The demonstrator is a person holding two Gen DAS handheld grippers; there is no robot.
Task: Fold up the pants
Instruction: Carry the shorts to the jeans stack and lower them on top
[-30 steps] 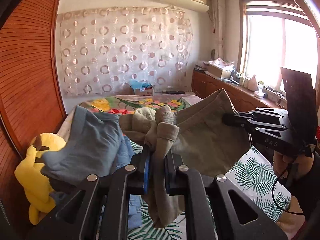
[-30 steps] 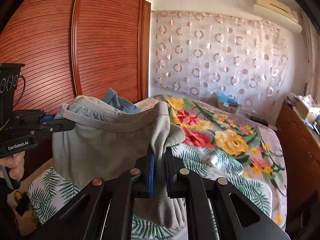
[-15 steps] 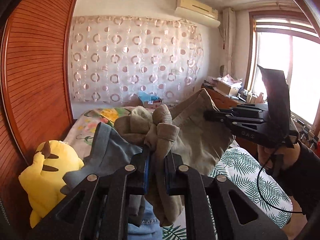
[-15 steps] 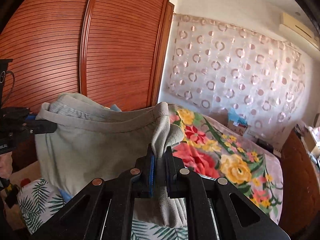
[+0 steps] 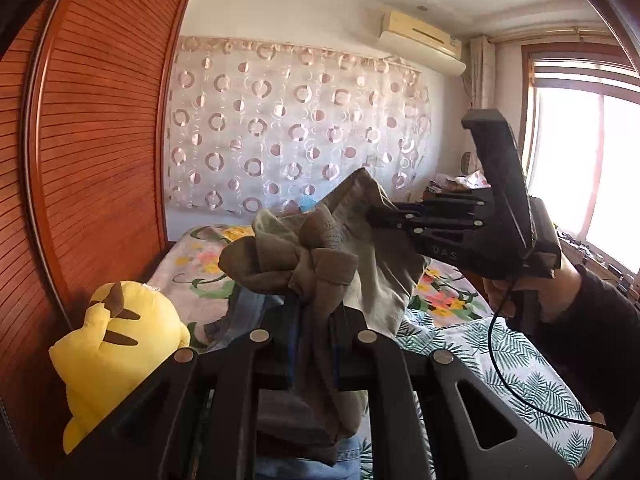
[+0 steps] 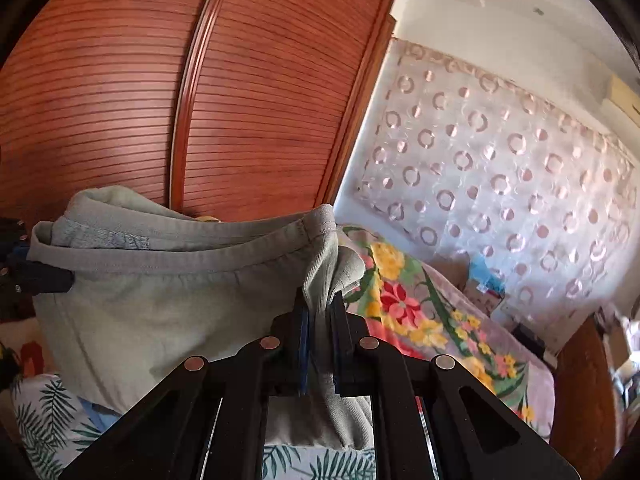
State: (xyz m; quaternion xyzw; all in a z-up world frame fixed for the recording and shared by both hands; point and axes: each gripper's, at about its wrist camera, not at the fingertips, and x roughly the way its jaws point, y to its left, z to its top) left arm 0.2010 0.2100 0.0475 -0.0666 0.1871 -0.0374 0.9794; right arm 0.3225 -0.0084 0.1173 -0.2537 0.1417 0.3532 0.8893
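The pants [image 6: 160, 300] hang in the air above the bed [image 5: 500, 360], waistband stretched between your two tools. Your left gripper [image 5: 314, 316] is clamped on a bunched end of the waistband; your right gripper [image 6: 318, 312] is clamped on the other end. Below the pants a blue garment [image 5: 248, 308] lies on the bed, with a yellow plush toy [image 5: 116, 344] beside it against the wooden wardrobe [image 6: 240, 100].
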